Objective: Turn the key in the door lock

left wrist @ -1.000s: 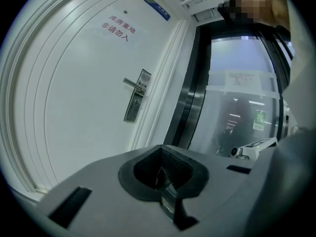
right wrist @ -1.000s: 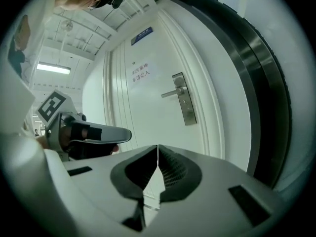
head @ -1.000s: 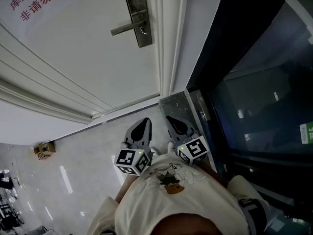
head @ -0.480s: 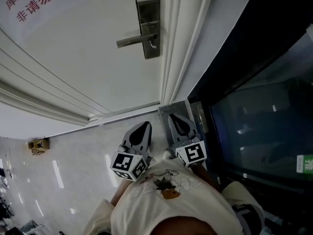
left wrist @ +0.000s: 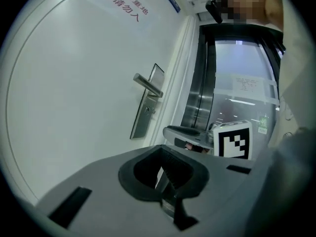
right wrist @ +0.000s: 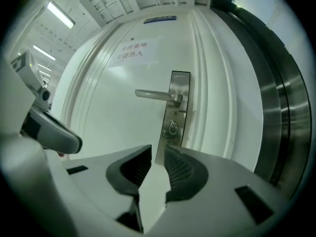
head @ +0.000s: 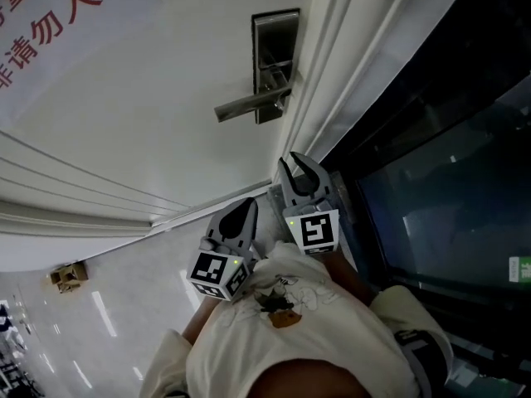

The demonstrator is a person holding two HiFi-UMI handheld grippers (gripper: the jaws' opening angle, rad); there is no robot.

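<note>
Head view: the door's lock plate (head: 275, 48) and its lever handle (head: 249, 106) sit at 12 o'clock from the right claw (head: 297, 164), not touching it. The left claw (head: 243, 210) hangs at 8 o'clock of the right one.

Left gripper view: the left claw's jaws lie together but for a thin slit, with nothing between them. The plate stands at 11 o'clock, well apart.

Right gripper view: the right claw's jaws are opening on an empty gap. The key (right wrist: 172, 127) sits in the lock under the handle at 12 o'clock, clear of the pads.
</note>
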